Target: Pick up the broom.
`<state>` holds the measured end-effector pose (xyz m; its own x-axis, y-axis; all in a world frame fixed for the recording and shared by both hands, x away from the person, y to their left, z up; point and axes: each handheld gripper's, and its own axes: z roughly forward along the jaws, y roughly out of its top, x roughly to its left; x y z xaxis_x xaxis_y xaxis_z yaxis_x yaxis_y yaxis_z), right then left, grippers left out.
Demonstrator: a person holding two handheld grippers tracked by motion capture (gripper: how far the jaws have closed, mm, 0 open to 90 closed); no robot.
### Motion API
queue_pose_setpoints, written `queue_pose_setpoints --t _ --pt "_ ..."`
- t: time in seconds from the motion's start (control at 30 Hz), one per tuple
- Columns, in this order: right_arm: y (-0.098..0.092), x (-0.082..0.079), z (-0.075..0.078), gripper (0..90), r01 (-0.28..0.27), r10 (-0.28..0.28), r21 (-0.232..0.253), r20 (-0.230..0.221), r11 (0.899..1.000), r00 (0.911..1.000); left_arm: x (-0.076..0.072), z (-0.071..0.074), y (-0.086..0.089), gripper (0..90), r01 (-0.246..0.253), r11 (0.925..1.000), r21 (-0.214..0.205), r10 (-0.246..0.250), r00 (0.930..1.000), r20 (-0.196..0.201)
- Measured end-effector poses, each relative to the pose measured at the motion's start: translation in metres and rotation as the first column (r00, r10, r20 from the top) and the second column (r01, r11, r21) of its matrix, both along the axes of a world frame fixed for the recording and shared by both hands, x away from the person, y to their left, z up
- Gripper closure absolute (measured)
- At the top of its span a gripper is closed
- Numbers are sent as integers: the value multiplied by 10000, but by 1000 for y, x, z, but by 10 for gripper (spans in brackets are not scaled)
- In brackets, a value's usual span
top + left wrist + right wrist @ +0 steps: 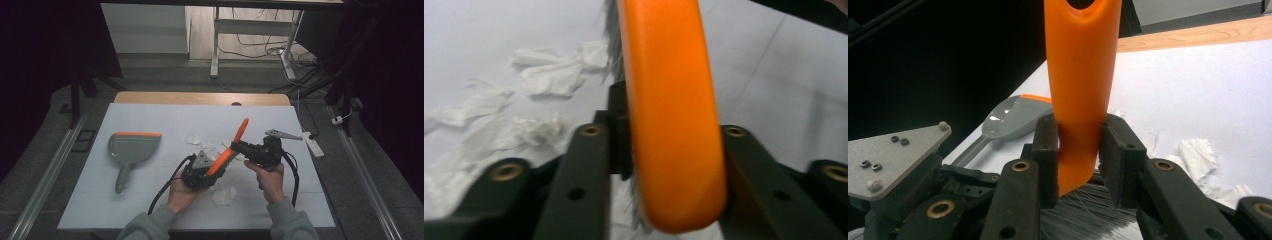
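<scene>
Both hands hold their tongs close together above the middle of the white table (150, 200), and an orange brush (231, 146) runs slantwise between them. In the high view the left tongs (212, 172) sit at the lower end of the brush, by its bristle head, and the right tongs (239, 146) meet it higher up on the handle, just to the right. The handle's free end sticks up and away past the right tongs toward the far edge of the table.

In the right gripper view the right tongs (1078, 155) pinch the orange handle (1080, 85), their two black jaws pressed against its sides, with pale bristles (1083, 212) fanning out just below the jaws. The left tongs' grey plate (890, 150) shows at the lower left of them.

In the left gripper view the brush's orange back (671, 115) fills the gap between the left tongs' jaws (664, 150). The jaws stand close on either side of it, but I cannot tell whether they actually clamp it.

Torn scraps of white tissue (222, 195) lie on the table beneath and just beyond both tongs. A grey dustpan (131, 150) with an orange lip lies well to the left of the left tongs, its handle pointing toward the person.
</scene>
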<state>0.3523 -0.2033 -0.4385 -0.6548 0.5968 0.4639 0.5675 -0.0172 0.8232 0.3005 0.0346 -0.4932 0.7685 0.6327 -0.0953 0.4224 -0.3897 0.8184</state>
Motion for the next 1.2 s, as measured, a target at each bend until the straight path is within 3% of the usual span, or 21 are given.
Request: queue_pose_setpoints --t 0.23,0.33,0.43,0.47,0.63,0.67,0.73,0.8,0.83,0.87,0.9,0.93,0.97,1.0,1.13,1.2 --pt "2 -2 0 703 -99 101 139 -168 9999 9998 -1 4 8 778 -82 9987 493 61 9990 435" --pt "3 -2 -2 696 -259 258 -21 -280 9997 9993 0 5 14 781 231 9959 880 -260 9991 327" --pt "3 -2 -3 671 -285 283 -87 -263 9996 9993 1 7 18 784 310 9955 898 -333 9991 248" --pt "3 -3 -2 603 -250 249 -300 -29 9992 9997 2 11 23 785 305 9954 911 -326 9992 224" --pt "0 -8 7 487 -523 590 -1007 641 9935 9962 1 19 35 786 440 9918 1199 -482 9983 326" --pt "-1 -14 13 447 -911 1113 -1632 1189 9824 9866 0 23 40 786 595 9883 1407 -648 9973 332" --pt "-2 -19 20 420 -1136 1498 -2225 1536 9683 9767 -1 26 42 786 633 9863 1521 -704 9966 419" --pt "-3 -23 25 406 -1358 1821 -2537 1691 9577 9686 -1 31 46 786 794 9840 1597 -874 9952 438" --pt "-4 -25 27 406 -1413 1943 -2748 1760 9511 9650 1 36 49 786 1077 9779 1794 -1141 9931 260" --pt "-4 -25 27 406 -1413 1943 -2748 1760 9511 9650 1 36 49 786 1077 9779 1794 -1141 9931 260" --pt "-4 -29 32 391 -1497 2181 -3288 1819 9324 9588 1 38 50 786 1202 9732 1961 -1273 9916 238" --pt "-3 -31 34 386 -1511 2285 -3573 1853 9217 9557 1 42 52 786 1462 9646 2196 -1521 9883 104" --pt "-2 -32 35 383 -1555 2434 -3848 1911 9098 9509 1 42 52 786 1462 9646 2196 -1521 9883 104" --pt "-1 -34 37 375 -1562 2531 -4091 1943 8990 9477 1 44 52 786 1606 9586 2350 -1654 9862 5" --pt "7 -40 42 372 -1794 3158 -4908 2105 8526 9252 0 43 49 785 1668 9551 2447 -1713 9852 -31" --pt "11 -43 44 370 -1815 3319 -5178 2139 8360 9187 -2 42 44 785 1882 9466 2619 -1913 9814 -137"
